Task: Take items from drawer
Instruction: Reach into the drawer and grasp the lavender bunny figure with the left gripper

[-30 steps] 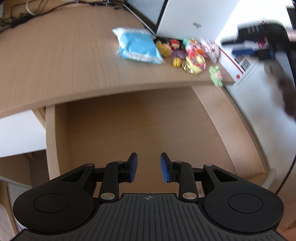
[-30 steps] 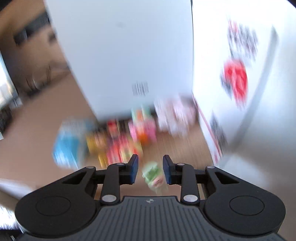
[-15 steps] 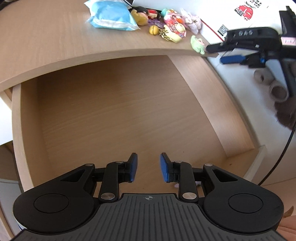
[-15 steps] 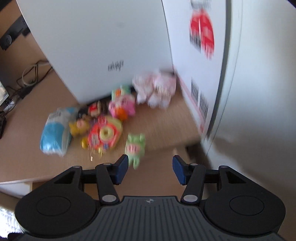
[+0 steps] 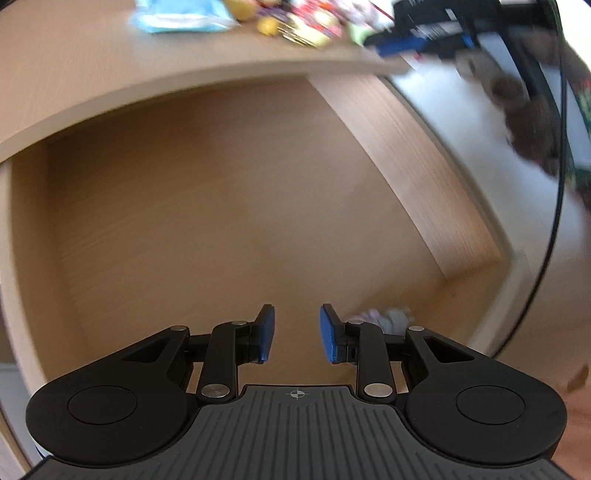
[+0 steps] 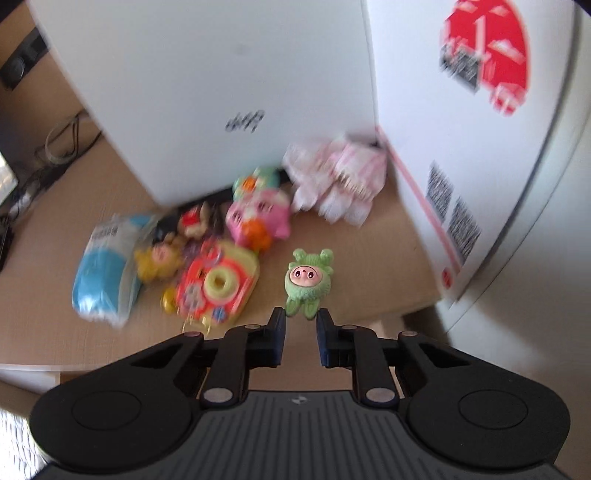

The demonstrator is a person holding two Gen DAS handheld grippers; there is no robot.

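Left wrist: left gripper (image 5: 297, 332) parted, empty.

A tall white box with small dark lettering (image 6: 207, 88) stands on the light wooden desktop (image 6: 351, 258); just right of it, a white carton with a red print and black codes (image 6: 461, 122); far left of the box, tangled cables (image 6: 62, 144), blurred.

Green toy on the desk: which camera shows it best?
Right wrist: the green toy is sharp, just beyond the right gripper. Left wrist shows only a blurred green smear at the desk edge.
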